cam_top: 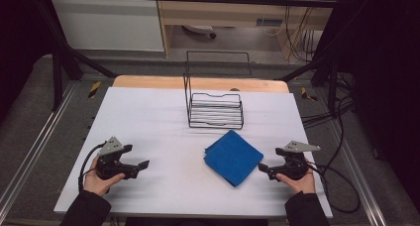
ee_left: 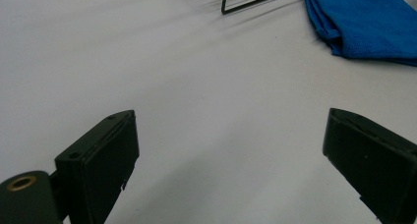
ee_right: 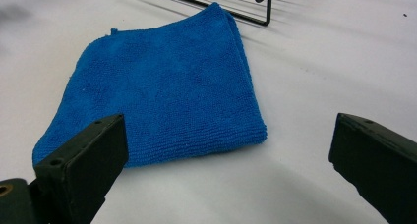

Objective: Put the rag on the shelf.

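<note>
While both hands are resting low on the white table top, the folded blue microfibre cloth is lying flat on it, right of centre and just in front of the black wire rack. One corner of the cloth is pointing toward the rack, and it is sitting close to the rack's front edge without clearly touching it.

At the near left, the left gripper is being held by the person's left hand, well apart from the cloth, with bare table between them. Its jaws are standing spread wide in the left gripper view, with nothing but table surface between them; the cloth is showing at the upper right there, beside a corner of the rack.

At the near right, the right gripper is sitting in the right hand, its tips pointing at the cloth and lying just beside its right edge. Its jaws are also gaping wide and gripping nothing in the right gripper view, where the cloth is lying ahead, toward the left jaw, with the rack's base wire beyond.
</note>
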Tool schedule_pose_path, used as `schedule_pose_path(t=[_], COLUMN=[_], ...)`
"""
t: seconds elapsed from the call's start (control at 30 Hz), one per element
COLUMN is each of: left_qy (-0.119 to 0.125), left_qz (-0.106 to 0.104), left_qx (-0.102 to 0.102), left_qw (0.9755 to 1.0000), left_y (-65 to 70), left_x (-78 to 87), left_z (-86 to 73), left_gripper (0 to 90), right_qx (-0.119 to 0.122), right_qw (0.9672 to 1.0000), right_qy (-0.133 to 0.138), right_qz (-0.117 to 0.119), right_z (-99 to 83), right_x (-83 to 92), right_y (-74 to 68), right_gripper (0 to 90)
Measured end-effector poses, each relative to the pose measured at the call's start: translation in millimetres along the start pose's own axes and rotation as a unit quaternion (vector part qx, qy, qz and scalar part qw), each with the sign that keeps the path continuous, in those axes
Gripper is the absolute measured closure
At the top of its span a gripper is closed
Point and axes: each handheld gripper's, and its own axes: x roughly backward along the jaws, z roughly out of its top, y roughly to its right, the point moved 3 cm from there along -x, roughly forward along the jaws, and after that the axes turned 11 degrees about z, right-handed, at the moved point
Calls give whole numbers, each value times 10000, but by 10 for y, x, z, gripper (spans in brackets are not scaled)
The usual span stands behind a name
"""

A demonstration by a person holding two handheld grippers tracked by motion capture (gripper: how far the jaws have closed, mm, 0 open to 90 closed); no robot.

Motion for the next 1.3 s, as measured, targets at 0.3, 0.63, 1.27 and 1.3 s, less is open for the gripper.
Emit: schedule_pose_path(t=[0.3, 0.63, 1.27, 1.3], left_qy=[-23, -77, -150, -149], left_qz=[6, 3, 67, 66], left_qx=[30, 16, 44, 44], left_qw=[10000, 10000, 9999, 9999], left_y=[-1, 6, -1, -1], left_x=[5, -2, -1, -1], left_z=[-16, -37, -46, -47], left_gripper=[62, 63, 88, 89], right_qx=[-20, 93, 542, 522], right_qw=[10000, 9996, 9907, 9904], right_qy=[4, -171, -969, -1007], right_qz=[12, 205, 787, 789], right_z=[21, 97, 15, 2], right_x=[-7, -145, -572, -587], right_y=[-55, -291, -843, -850], right_gripper=[41, 120, 537, 544])
